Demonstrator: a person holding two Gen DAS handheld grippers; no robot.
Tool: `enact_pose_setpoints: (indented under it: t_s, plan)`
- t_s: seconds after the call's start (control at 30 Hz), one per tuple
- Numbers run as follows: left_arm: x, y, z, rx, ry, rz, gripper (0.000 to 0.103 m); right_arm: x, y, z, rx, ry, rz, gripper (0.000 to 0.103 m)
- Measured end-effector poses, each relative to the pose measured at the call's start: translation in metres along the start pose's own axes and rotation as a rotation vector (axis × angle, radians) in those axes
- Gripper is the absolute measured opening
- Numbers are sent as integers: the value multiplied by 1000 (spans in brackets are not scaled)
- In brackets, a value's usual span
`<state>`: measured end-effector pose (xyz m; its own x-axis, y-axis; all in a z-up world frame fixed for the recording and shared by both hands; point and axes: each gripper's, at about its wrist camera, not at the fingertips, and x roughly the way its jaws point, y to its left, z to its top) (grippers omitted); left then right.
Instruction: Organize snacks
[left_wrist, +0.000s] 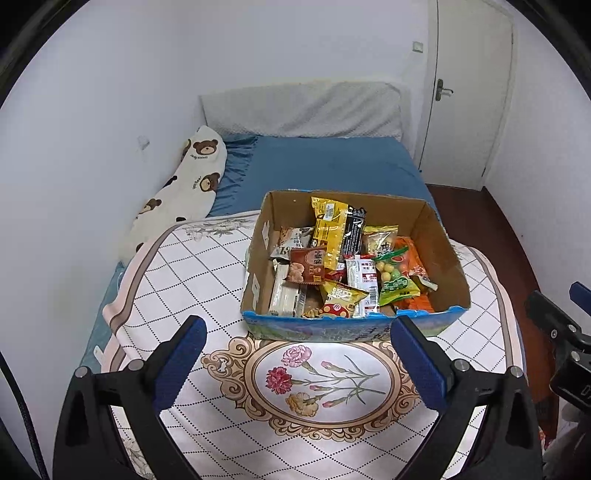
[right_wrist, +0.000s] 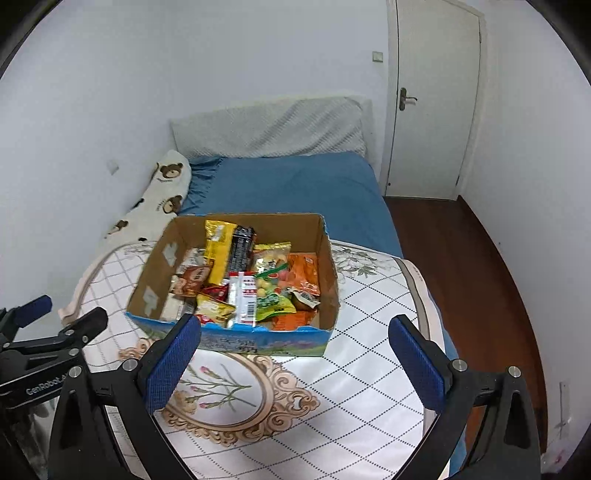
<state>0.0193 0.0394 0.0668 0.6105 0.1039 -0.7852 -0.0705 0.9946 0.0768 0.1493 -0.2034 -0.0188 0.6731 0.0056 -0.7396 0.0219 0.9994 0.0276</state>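
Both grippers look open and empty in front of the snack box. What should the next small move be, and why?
Probably bring the right gripper forward and down over the cardboard box toward a top packet such as the yellow packet. Both it and the left gripper hang open and empty short of the box's near wall, and every snack sits jumbled inside.

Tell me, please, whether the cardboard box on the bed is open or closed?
Open. The cardboard box has no lid or flaps over its top, so the snack packets piled inside show plainly in both views.
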Motion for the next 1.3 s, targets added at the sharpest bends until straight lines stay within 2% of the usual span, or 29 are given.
enact_pose_setpoints:
  t_s: [0.4, 1.3]
  plan:
    - [32, -2, 5, 2, 45, 13, 102, 34, 1, 8, -5, 29, -21, 103]
    - [25, -5, 4, 1, 37, 9, 102, 32, 3, 4, -1, 42, -4, 103]
